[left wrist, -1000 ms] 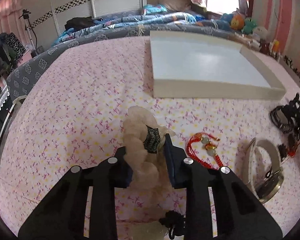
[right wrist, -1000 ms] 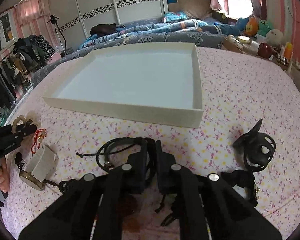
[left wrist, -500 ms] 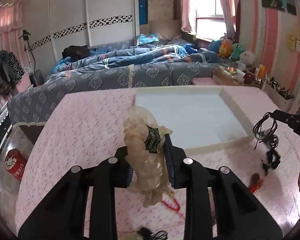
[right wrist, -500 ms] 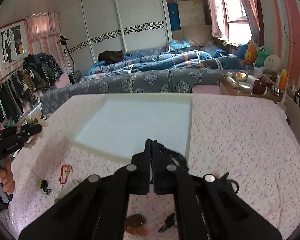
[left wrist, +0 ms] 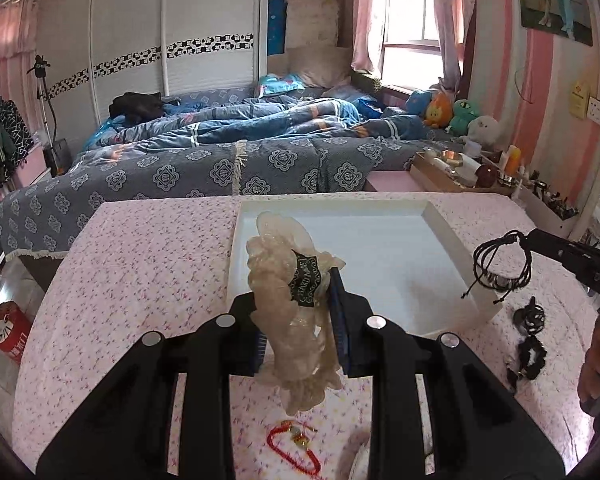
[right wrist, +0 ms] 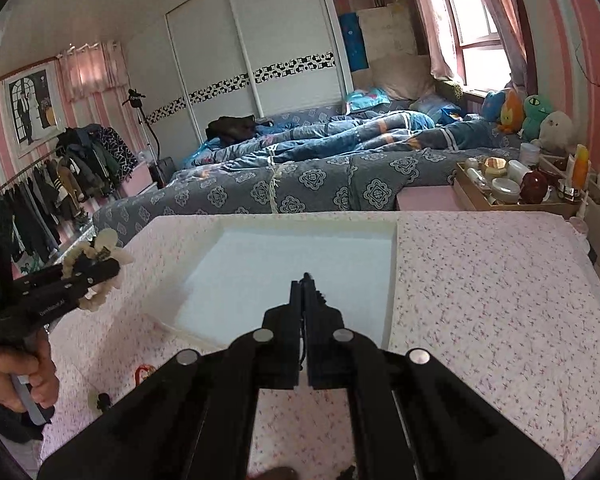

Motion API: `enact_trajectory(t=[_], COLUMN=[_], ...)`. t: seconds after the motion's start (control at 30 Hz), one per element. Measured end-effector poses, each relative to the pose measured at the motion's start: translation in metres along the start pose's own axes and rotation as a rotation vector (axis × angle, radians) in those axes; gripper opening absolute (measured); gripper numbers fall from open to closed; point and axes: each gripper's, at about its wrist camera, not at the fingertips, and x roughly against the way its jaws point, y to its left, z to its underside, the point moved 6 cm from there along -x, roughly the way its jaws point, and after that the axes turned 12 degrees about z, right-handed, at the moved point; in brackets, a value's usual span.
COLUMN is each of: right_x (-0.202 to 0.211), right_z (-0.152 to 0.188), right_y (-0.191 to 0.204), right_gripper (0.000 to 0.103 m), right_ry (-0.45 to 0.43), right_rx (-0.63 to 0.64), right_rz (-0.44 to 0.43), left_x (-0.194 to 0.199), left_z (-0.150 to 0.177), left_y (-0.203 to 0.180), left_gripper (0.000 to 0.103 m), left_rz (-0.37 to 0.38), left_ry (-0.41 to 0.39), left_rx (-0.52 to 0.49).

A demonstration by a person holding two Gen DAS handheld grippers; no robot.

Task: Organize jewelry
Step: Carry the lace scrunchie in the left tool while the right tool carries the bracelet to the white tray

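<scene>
**Listener:** Above the tabletop, what am I holding on the left?

**Operator:** Between my left gripper's [left wrist: 298, 318] fingers I have a chunky bracelet [left wrist: 290, 304] of pale, cloudy, translucent beads, lumpy and cream-coloured, with a small dark label fixed to its side. The fingers are clamped on it from both sides. It is up in the air, and in the left wrist view it overlaps the near left edge of a shallow white tray [left wrist: 452, 252]. Its lower beads dangle below the fingers.

**Listener:** And the right?

**Operator:** My right gripper [right wrist: 304, 280] has its fingers pressed together. In the left wrist view a black cord bracelet [left wrist: 500, 264] hangs from their tip in several thin loops, with a small metal bead low down. It hangs beside the tray's right wall, off the cloth.

**Listener:** What lies underneath?

**Operator:** The tabletop [left wrist: 140, 280] wears a pink cloth with tiny flowers. The tray's pale inside looks bare. A red cord bracelet [left wrist: 294, 446] with a pale bead lies on the cloth below my left gripper. Dark tangled pieces [left wrist: 528, 336] lie right of the tray. A bed [right wrist: 320, 176] with a grey-blue patterned cover stands beyond the tabletop.
</scene>
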Motion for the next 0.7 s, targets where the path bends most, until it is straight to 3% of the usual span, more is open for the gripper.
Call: enact_trajectory(t=[0.27, 0.7], right_x=[-0.027, -0.073], right_z=[0.004, 0.014], right_y=[0.004, 0.004], right_gripper=[0.001, 0.001], right_ry=[0.018, 0.072], right_rx=[-0.017, -0.009], right_rz=[-0.004, 0.045], left_x=[-0.04, -0.097], left_z=[0.003, 0.01], left_y=[0.013, 0.022], left_gripper=[0.026, 0.026], left_rz=[-0.04, -0.013], left_ry=[0.014, 0.111], left_rx=[0.018, 0.016])
